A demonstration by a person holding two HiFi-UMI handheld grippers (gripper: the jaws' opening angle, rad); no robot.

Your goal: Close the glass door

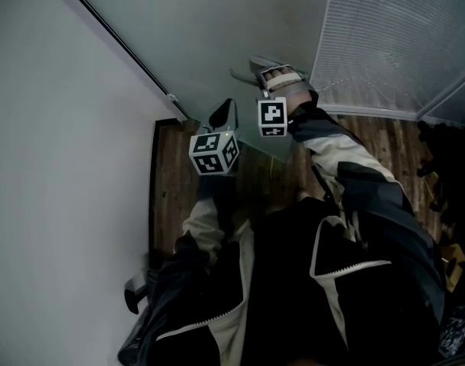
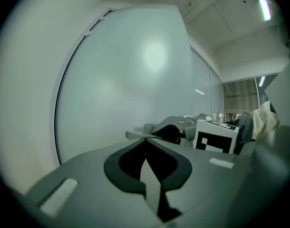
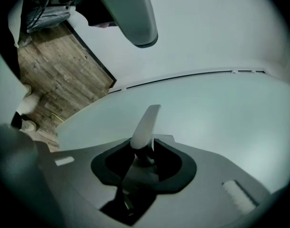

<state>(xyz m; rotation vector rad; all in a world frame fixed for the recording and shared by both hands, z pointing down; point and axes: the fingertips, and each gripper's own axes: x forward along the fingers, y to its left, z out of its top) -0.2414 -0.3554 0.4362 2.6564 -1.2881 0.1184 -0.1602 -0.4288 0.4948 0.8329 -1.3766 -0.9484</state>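
The right tongs (image 3: 143,148) gripped the handle (image 3: 147,120) of the door (image 1: 217,29), just beside the wall (image 1: 57,128); the left tongs (image 2: 145,138) were clenched, empty. The slim handle could slip free under a skewed pull, leaving the door ajar

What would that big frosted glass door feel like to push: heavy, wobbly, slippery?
Probably heavy and stiff: the glass door is a large, flat frosted pane. Its smooth face looks slippery, so a push might skid across it. Being glass, it may chip if slammed.
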